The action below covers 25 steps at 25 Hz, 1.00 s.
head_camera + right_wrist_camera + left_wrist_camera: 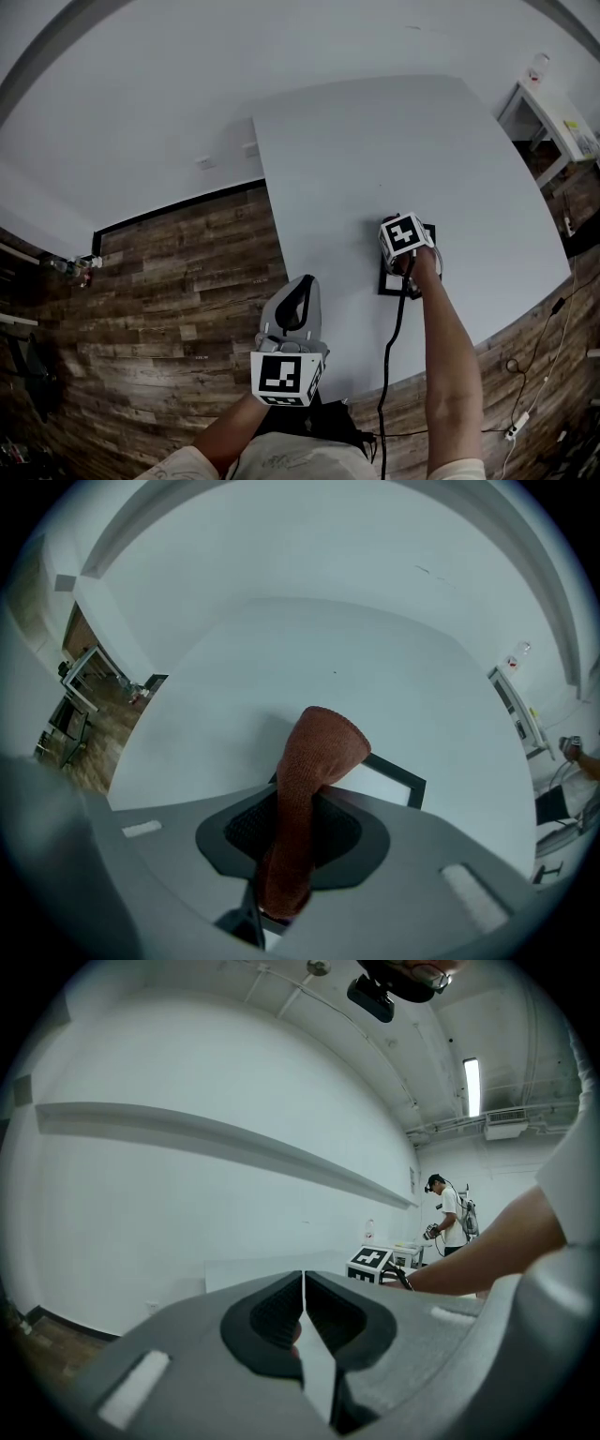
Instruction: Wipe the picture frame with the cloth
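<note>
White tabletop (375, 150) bears a slim black picture frame (405, 780), probably light and slide-prone; right tongs (292, 832) clamp the limp knitted cloth (317, 757) mid-fold, left tongs (305, 1321) closed, empty.

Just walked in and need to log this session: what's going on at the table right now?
A person works at a white table with a handheld gripper in each hand. The right gripper is clamped on a reddish-brown cloth, whose free end sticks out over a black picture frame lying flat on the table. The left gripper is shut with nothing in it, held near the table's edge, apart from the frame.
</note>
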Motion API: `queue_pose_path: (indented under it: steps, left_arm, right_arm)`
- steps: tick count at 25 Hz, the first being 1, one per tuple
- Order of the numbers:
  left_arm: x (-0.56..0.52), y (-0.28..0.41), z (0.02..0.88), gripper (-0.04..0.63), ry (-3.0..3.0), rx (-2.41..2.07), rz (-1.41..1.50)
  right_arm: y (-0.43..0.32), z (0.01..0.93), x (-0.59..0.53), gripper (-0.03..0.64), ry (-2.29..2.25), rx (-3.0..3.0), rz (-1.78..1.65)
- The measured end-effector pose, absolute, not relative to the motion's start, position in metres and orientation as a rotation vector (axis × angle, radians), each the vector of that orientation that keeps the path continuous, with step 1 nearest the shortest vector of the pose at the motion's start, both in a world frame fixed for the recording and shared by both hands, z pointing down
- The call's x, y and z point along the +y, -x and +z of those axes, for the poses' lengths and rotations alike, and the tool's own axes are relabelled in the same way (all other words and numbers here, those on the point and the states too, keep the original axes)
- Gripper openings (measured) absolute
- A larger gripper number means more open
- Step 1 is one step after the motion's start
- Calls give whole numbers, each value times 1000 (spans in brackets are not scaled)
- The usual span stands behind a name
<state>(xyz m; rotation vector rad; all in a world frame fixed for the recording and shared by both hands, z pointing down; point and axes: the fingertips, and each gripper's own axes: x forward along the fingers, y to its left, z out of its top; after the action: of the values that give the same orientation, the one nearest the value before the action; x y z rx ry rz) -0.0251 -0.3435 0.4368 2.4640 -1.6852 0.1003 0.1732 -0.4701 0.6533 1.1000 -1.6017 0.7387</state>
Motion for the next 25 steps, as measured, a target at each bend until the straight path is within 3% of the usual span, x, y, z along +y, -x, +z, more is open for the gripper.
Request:
queue_pose_path:
  steps: [17, 25]
  left_arm:
    - [-340, 15, 438, 0, -2474, -1656, 92]
    - [-338, 14, 436, 0, -2477, -1652, 85]
  right_arm:
    - [-275, 659, -437, 107, -1214, -1470, 829]
    - [-261, 658, -435, 107, -1202, -1472, 816]
